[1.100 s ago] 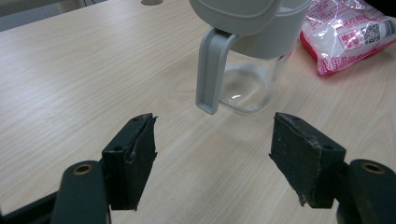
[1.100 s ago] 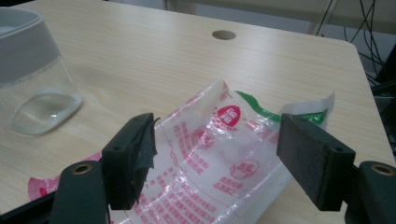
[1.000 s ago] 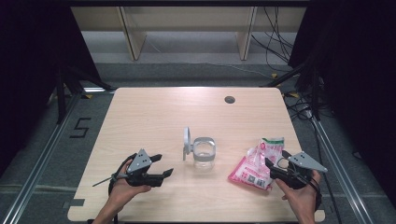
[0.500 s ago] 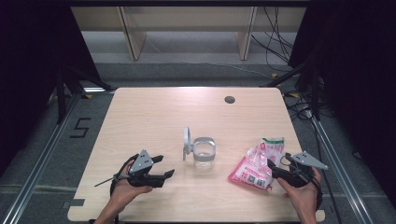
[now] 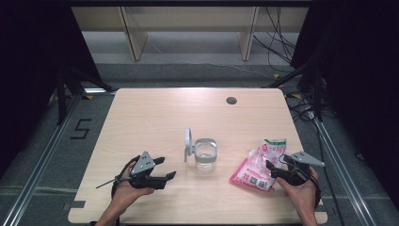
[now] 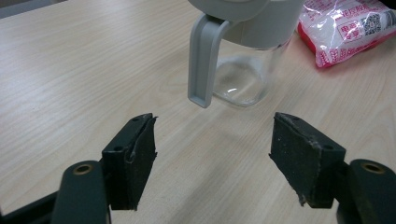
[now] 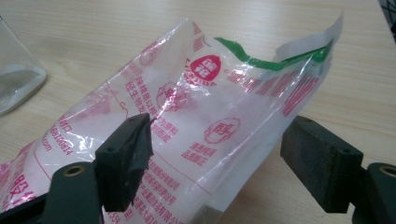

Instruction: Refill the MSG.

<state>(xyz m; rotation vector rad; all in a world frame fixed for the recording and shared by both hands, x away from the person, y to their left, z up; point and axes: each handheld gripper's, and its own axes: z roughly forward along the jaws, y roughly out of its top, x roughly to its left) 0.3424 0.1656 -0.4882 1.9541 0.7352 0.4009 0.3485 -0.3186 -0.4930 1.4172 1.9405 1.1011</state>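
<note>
In the high view, the left tool (image 5: 162, 168) sits in the lower left part of the frame, low over the tabletop (image 5: 155, 117). It has slid a bit down and to the left since a second ago, so it is farther from the jar (image 5: 205, 154) now. The jar stands in the middle, with its lid (image 5: 187, 144) flipped up on its left side. The right tool (image 5: 272, 168) is in the lower right, and it has hardly moved. Its tips are at the near edge of the pink bag (image 5: 259, 165), which lies to the right of the jar and looks the same as before.

In the left gripper view, the two black jaws are wide apart with nothing between them. The jar (image 6: 247, 70) is at the top middle, near but not touching. The bag (image 6: 348, 28) peeks in at the upper right.

In the right gripper view, the jaws are wide apart too. The bag (image 7: 201, 126) lies between them and fills the middle of the frame, with its torn, open top up at the upper right. The jaws have not closed on it yet. A bit of the jar (image 7: 16, 79) shows at the left edge.

So I think the job is to grab the bag and pour it into the jar, and the grab comes next. The left tool may then need to come back to hold the jar.
</note>
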